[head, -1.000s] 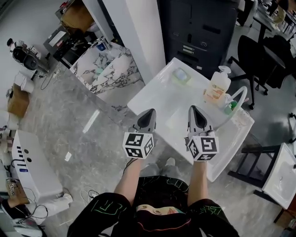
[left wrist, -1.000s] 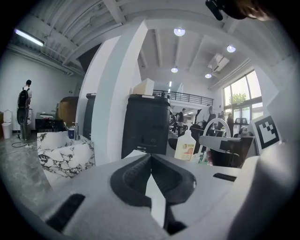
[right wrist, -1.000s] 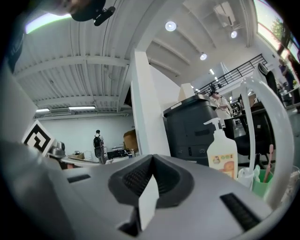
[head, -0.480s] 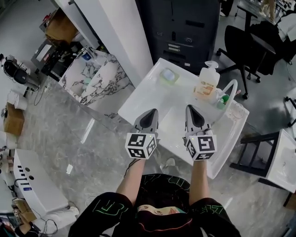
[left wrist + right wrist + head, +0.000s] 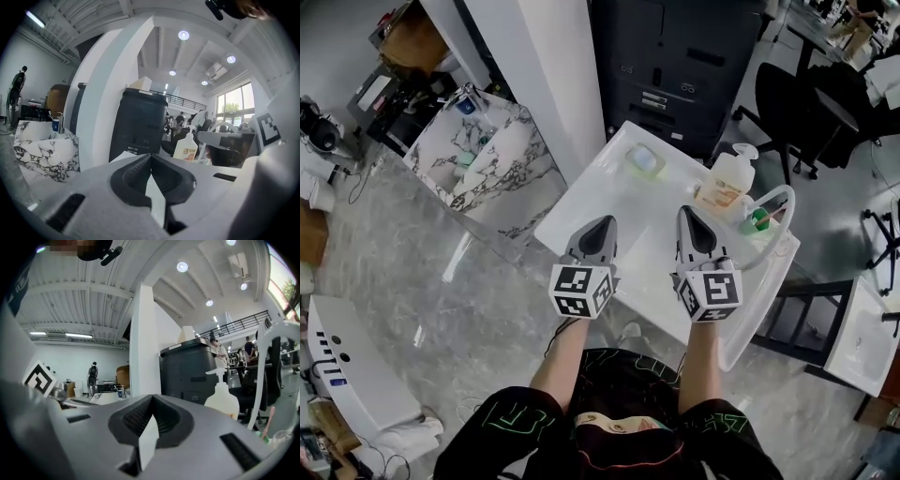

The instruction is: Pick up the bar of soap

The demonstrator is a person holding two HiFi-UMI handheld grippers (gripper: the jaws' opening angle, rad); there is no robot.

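The left gripper point(image 5: 606, 223) and right gripper point(image 5: 685, 213) are being held pressed together, empty, at mid-frame, while the bar of soap point(image 5: 644, 158) is being cradled in a dish point(image 5: 660, 172) above them, apart from both.

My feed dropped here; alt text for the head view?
The left gripper and right gripper hover shut and empty above the near side of a white basin. The bar of soap lies in a green dish at its far left corner, a pump bottle far right.
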